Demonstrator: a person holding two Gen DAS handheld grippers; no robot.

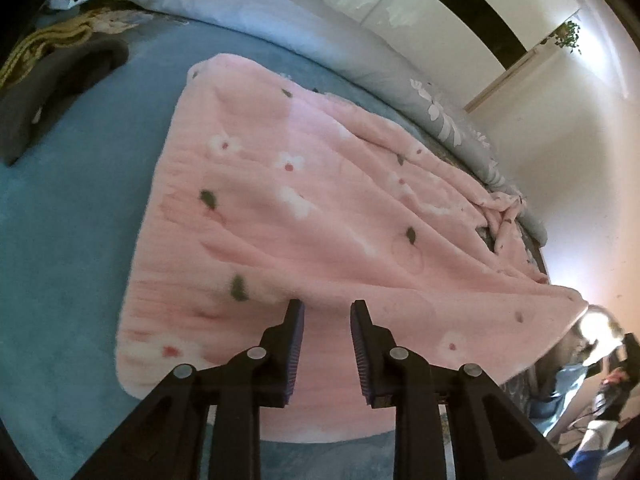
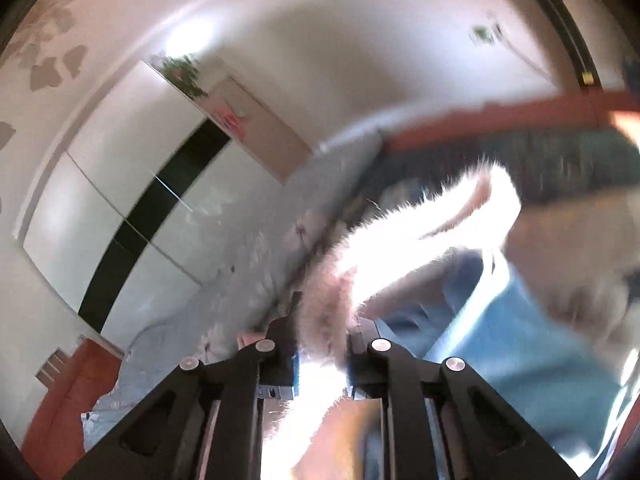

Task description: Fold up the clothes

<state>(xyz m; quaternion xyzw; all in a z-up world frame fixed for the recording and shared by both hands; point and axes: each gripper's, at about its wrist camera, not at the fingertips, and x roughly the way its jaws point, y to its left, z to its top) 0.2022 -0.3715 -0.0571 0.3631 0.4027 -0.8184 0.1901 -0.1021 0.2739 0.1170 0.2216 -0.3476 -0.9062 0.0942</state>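
Folding: the pink blanket (image 1: 304,208) lies flat on the blue bed (image 1: 68,240).
Left gripper (image 1: 327,308): a bit spread, over the near edge, holding nothing.
Right gripper (image 2: 322,320): pinching a fluffy corner.
Risk: fluff is slippery, so the corner may slip out; the loose side may bunch up.

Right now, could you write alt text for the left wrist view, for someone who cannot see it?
A pink fleece blanket with white flowers lies spread on a blue bed cover. The left gripper hovers over its near edge, fingers apart and holding nothing. A grey floral duvet lies bunched behind it.
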